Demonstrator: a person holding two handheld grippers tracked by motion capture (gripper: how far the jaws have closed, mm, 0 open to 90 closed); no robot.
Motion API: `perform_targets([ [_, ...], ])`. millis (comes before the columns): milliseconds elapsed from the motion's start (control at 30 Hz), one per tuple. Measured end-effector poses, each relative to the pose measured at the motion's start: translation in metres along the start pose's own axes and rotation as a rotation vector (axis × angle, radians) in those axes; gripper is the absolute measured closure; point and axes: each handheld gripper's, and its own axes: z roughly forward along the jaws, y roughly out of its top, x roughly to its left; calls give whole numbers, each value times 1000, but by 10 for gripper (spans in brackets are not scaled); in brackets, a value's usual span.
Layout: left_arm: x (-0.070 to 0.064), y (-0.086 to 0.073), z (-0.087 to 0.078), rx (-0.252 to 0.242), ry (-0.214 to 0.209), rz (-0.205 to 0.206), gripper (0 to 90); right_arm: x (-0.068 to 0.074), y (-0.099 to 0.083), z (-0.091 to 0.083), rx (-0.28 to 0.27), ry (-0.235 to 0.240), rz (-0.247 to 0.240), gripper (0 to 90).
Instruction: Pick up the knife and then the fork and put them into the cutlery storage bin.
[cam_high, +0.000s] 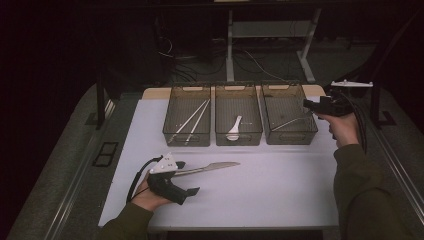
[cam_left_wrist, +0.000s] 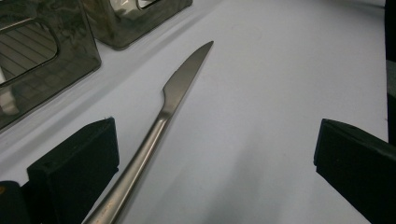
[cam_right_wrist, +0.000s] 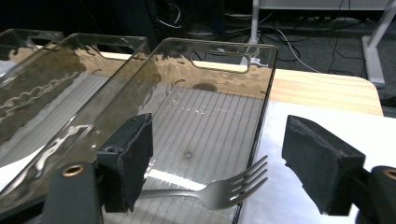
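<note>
— Bins first: what stands on the table and what lies in each?

— Three clear, smoke-tinted bins stand side by side along the far part of the white table. The left bin holds a pair of pale chopsticks that lie slanted along its floor. The middle bin holds one white spoon. The right bin holds a metal fork; in the right gripper view the fork rests on the ribbed floor with its tines toward the bin's near right wall.

— And the knife?

— The knife lies flat on the bare table in front of the bins, well apart from them, with its tip pointing right in the high view. In the left gripper view the knife runs from between the jaws up toward the bins, its handle passing just beside the left-hand jaw.

— How do the grippers stand?

— The left gripper sits low at the knife's handle end, its jaws spread wide on either side of the handle and not pinching it. The right gripper is held up at the right bin's far right corner, its jaws also spread, with nothing between them; the fork lies below.
</note>
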Motion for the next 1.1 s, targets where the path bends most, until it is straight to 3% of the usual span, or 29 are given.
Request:
perform_targets([
  [167,0,0,0,1,1,2,0,-6,-4,-6,2,-7,20,273],
  [367,0,0,0,2,1,2,0,-17,-15,-17,24,-18,53,615],
  [600,0,0,0,5,3,2,0,-23,-22,-13,78,-31,62,864],
  [733,0,1,0,3,3,3,0,-20,-17,3,104,-50,51,894],
  [900,1,0,0,-1,-1,-2,0,-4,-2,24,113,-49,-4,895],
  [1100,1,1,-1,4,4,8,0,-1,1,24,97,-43,17,894],
])
